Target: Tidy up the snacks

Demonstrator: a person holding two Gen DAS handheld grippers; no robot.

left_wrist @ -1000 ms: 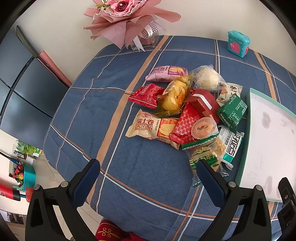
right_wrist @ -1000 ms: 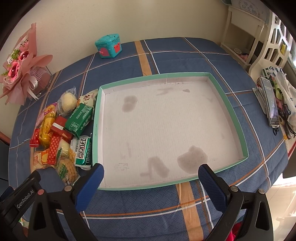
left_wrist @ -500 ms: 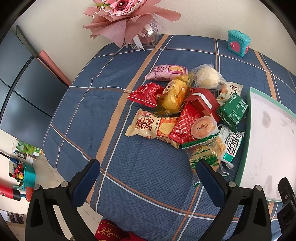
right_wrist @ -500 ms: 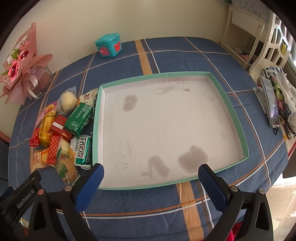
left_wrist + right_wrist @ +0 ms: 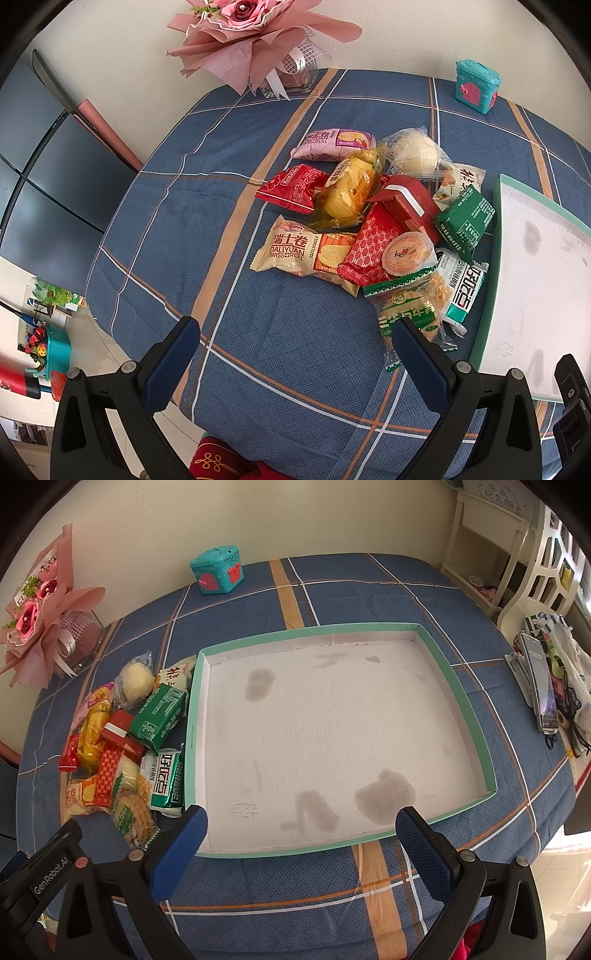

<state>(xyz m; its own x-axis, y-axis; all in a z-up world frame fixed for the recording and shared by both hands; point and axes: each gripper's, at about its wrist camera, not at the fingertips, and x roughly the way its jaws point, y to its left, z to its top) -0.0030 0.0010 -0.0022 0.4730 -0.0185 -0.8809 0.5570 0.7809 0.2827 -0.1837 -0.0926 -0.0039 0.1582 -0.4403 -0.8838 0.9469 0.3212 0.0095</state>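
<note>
A heap of wrapped snacks (image 5: 373, 229) lies on the blue plaid tablecloth, among them a beige Swiss roll pack (image 5: 303, 251), a yellow pack (image 5: 351, 184), a red box (image 5: 404, 203) and a green pack (image 5: 465, 221). The same snack heap (image 5: 125, 738) lies left of a shallow white tray with a teal rim (image 5: 194, 716), which holds nothing. My left gripper (image 5: 297, 332) hovers open over the near cloth, short of the heap. My right gripper (image 5: 301, 821) hangs open over the tray's near rim.
A pink flower bouquet (image 5: 255, 40) and a teal toy box (image 5: 476, 86) stand at the table's far side. A phone and cables (image 5: 541, 683) lie at the right edge, by a white chair (image 5: 532, 579). The table's left edge drops to the floor.
The left wrist view has shifted slightly, so the heap sits a little lower in frame. The right gripper and the tray look unchanged.
</note>
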